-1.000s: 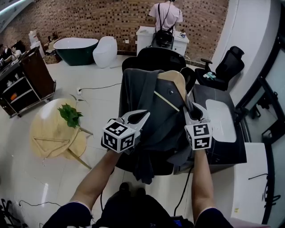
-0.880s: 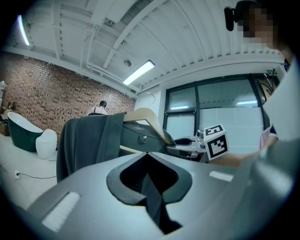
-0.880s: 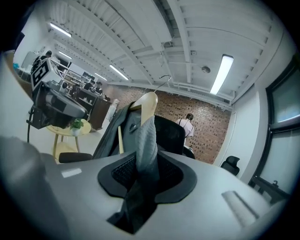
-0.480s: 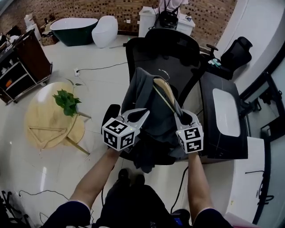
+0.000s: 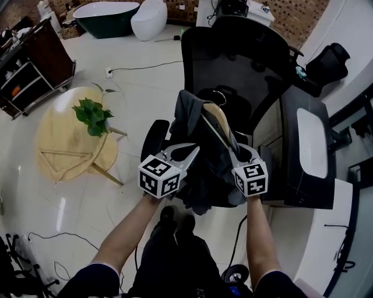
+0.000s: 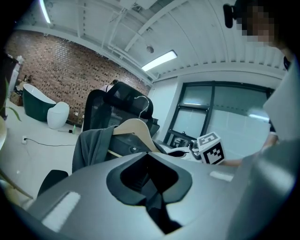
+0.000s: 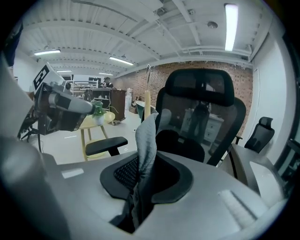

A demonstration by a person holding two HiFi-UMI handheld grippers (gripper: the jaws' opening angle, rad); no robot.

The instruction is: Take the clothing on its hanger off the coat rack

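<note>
**Both grippers clamped on the hangered garment over an office chair**

Few containers here. A dark green bathtub [image 5: 108,13] is at the top left of the head view, with nothing showing in its white inside. The cart [image 5: 32,64] at the left has shelves holding small items, too small to tell. A leafy plant [image 5: 92,115] stands on the round wooden surface [image 5: 64,151].

The grey garment [image 5: 201,145] hangs on a wooden hanger [image 5: 217,119], in front of the office chair [image 5: 239,58] backrest and above its seat. I cannot tell whether the hem touches the seat. The left gripper [image 5: 185,154] is at the garment's left edge and the right gripper [image 5: 242,156] at its right edge.

The head view hides the jaws' contact, but the gripper views show it. In the left gripper view the jaws are closed on a dark fold of the cloth, and only here is the hanger's metal hook [image 6: 142,101] clearly seen. In the right gripper view the jaws are pinched on an upright grey fold of the garment. This view also shows the chair's armrest [image 7: 104,144] from the side.
</note>
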